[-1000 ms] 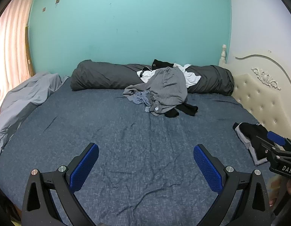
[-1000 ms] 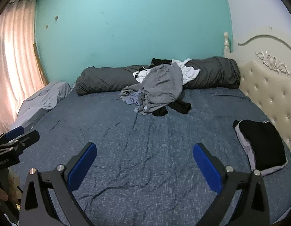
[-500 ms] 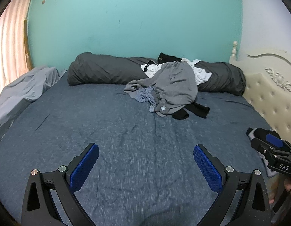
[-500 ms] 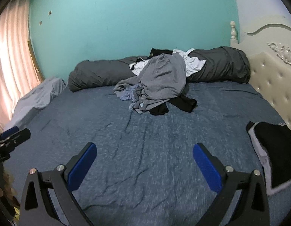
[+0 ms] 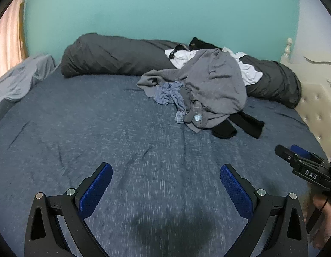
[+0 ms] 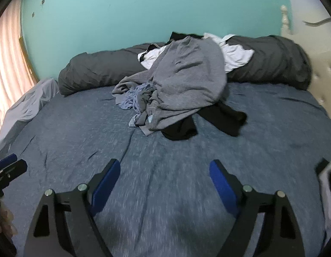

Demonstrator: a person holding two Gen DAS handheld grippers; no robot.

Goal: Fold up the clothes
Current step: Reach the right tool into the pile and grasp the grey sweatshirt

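A heap of clothes lies at the far side of the blue bed: a grey sweatshirt on top, a crumpled light-blue garment, black pieces and white ones. My left gripper hangs open over bare sheet, short of the heap. My right gripper is also short of the heap; its jaws are closing with nothing between them. Each gripper shows at the edge of the other's view: the right gripper and the left gripper.
A rolled dark grey duvet runs along the teal wall behind the heap. A light grey sheet is bunched at the left edge. A cream tufted headboard bounds the right. A black-and-white garment lies at the right.
Both grippers have come forward and down toward the heap, which now looks larger and nearer. The right gripper's jaws have narrowed a little.
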